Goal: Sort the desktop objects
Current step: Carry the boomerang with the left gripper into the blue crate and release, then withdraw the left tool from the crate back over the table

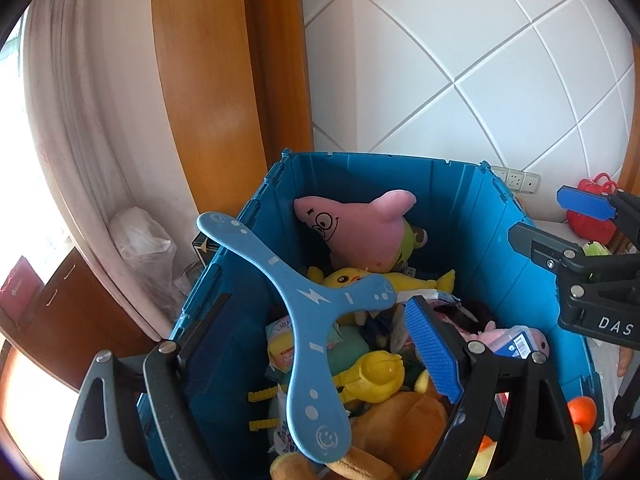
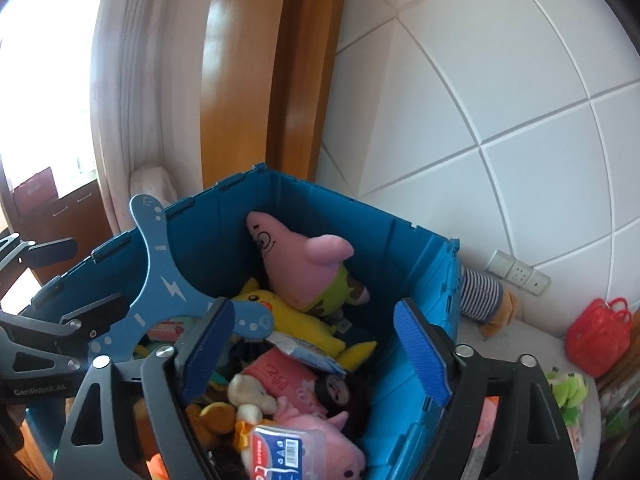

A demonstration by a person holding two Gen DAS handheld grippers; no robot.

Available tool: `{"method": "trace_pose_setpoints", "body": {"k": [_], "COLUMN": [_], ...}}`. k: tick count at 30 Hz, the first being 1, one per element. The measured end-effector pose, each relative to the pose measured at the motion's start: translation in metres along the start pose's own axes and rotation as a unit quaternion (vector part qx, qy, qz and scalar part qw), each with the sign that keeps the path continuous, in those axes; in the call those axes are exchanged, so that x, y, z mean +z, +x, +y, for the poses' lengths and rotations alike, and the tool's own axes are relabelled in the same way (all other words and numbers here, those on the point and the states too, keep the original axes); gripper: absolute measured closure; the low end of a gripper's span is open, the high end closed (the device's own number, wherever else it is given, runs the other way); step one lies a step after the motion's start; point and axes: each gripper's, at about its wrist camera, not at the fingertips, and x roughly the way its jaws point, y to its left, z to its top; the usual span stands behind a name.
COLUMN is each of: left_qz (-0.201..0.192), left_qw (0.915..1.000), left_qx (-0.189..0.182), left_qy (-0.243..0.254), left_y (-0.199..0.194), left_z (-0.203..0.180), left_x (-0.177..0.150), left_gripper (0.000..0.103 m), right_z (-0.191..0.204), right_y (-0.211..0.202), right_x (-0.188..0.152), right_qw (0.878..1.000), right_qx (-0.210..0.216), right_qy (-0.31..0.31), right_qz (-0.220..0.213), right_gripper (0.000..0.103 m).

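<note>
While both pairs of jaws stand spread and pinch nothing, the blue boomerang (image 1: 304, 300) is the shaky piece. It stands on the heap of toys inside the blue crate (image 1: 472, 216), with one arm poking up past the crate's left rim and its lowest arm down among the plush near the near-left corner. The left gripper (image 1: 316, 320) hangs over that side with the boomerang between its parted fingers. Whether either pad touches the boomerang I cannot tell; nothing looks clamped.

The likely trouble is the boomerang tipping. It is stiff, flat and top-heavy on soft toys, so a brush from a pad could send it over the left rim and out of the crate. Closing on its thin edge instead of its flat face would probably make it twist and slip.

The right gripper (image 2: 314, 316) hovers over the middle of the crate, above the pink star plush (image 2: 304, 264) at the far wall, the yellow plush (image 2: 296, 320) and a clear plastic box (image 2: 288, 452). The heap is crowded, so a blind pinch could catch two toys at once or drag the box.

On the tabletop beyond the crate's right wall lie a red handbag (image 2: 600, 336) and a striped plush (image 2: 480, 292).
</note>
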Motion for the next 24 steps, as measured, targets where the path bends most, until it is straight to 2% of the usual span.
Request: {"method": "trace_pose_setpoints", "body": {"k": [3, 5, 6, 8, 10, 13, 16, 24], "left_qz": [-0.003, -0.008, -0.011, -0.019, -0.033, -0.054, -0.072, -0.091], "left_qw": [1.0, 0.9999, 0.9998, 0.9995, 0.999, 0.9981, 0.997, 0.9946], "left_qx": [-0.002, -0.005, -0.006, -0.007, -0.006, -0.009, -0.021, -0.045], "left_qy": [-0.004, -0.01, -0.015, -0.025, -0.029, -0.027, -0.018, 0.02], "left_y": [-0.007, -0.012, -0.015, -0.023, -0.035, -0.053, -0.072, -0.111], "left_z": [-0.001, -0.002, -0.002, -0.003, -0.008, -0.02, -0.041, -0.141], "left_x": [-0.004, -0.007, -0.009, -0.012, -0.016, -0.022, -0.027, -0.053], "left_gripper": [0.017, 0.017, 0.017, 0.014, 0.006, 0.003, 0.003, 0.003], "right_z": [-0.004, -0.007, -0.008, -0.011, -0.013, -0.024, -0.042, -0.112], "right_y": [-0.011, -0.018, -0.022, -0.03, -0.037, -0.054, -0.075, -0.133], "right_x": [-0.005, -0.009, -0.011, -0.014, -0.018, -0.03, -0.047, -0.11], "right_qw": [1.0, 1.0, 1.0, 1.0, 1.0, 0.999, 0.997, 0.992], "right_qx": [-0.004, -0.007, -0.008, -0.011, -0.014, -0.018, -0.025, -0.041], "right_qy": [0.007, 0.011, 0.013, 0.018, 0.022, 0.037, 0.056, 0.107], "right_qz": [-0.005, -0.008, -0.01, -0.014, -0.017, -0.025, -0.036, -0.052], "right_gripper": [0.016, 0.002, 0.001, 0.001, 0.001, 0.001, 0.001, 0.0]}}
